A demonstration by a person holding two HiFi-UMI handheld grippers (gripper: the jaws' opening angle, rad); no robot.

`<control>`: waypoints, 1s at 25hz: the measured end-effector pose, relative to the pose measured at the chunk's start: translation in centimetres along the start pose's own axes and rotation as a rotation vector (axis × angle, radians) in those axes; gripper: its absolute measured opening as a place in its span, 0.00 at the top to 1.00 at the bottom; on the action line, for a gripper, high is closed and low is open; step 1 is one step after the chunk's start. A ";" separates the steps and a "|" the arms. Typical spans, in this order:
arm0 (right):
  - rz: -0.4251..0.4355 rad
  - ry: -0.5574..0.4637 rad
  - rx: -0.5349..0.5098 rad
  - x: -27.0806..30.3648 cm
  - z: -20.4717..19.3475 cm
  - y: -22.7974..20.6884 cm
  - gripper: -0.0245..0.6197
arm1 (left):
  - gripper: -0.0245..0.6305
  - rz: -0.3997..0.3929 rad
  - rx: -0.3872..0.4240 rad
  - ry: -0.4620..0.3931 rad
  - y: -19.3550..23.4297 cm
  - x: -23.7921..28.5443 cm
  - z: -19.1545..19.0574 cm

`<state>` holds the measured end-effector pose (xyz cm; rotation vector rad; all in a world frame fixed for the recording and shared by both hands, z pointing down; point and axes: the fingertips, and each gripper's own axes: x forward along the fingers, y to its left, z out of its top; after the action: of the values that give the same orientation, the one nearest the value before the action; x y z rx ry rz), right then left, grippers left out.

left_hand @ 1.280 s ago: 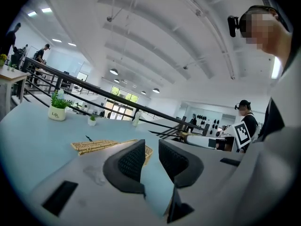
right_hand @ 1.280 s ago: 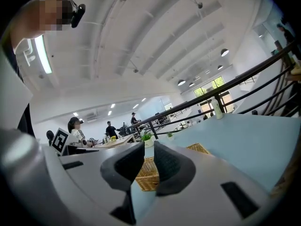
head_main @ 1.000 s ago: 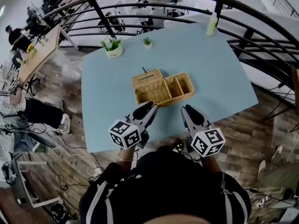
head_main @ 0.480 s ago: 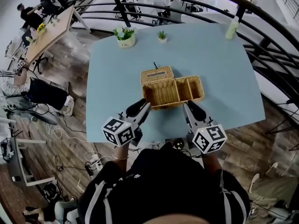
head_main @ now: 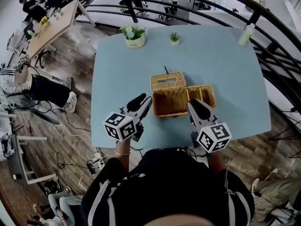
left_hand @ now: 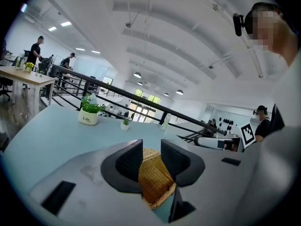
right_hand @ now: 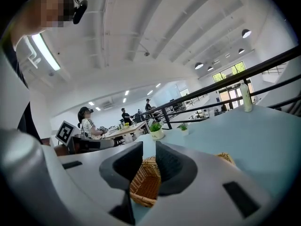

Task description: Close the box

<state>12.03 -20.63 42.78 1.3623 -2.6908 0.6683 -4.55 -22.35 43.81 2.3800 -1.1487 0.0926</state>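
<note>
Since the wicker box (head_main: 181,102) sits open by the surface's (head_main: 122,79) near edge, long axis along that edge, with its lid (head_main: 168,81) flipped back on the far side, the left hand-held gripper (head_main: 143,102) looks closer to the lid. It's just off the box's left end, jaws opening, nothing in them. The right hand-held gripper (head_main: 195,106) is by the near rim, jaws slightly apart, also empty
</note>
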 end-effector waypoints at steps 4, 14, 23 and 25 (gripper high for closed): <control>-0.005 0.022 0.002 2.0 0.0 -0.4 0.83 | 0.80 0.015 -0.036 0.016 2.7 1.0 0.1; -0.027 0.120 0.006 5.5 -1.6 -1.9 0.82 | 0.79 0.056 -0.203 0.088 8.7 4.3 -1.7; -0.070 0.192 0.026 8.1 -3.6 -4.0 0.82 | 0.73 0.038 -0.368 0.155 12.7 8.1 -4.6; -0.084 0.200 0.033 8.3 -4.0 -4.2 0.82 | 0.72 0.024 -0.418 0.172 13.3 8.6 -5.7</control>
<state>9.70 -27.48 49.87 1.3297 -2.4644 0.7975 -8.16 -32.87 56.41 1.9508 -1.0033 0.0571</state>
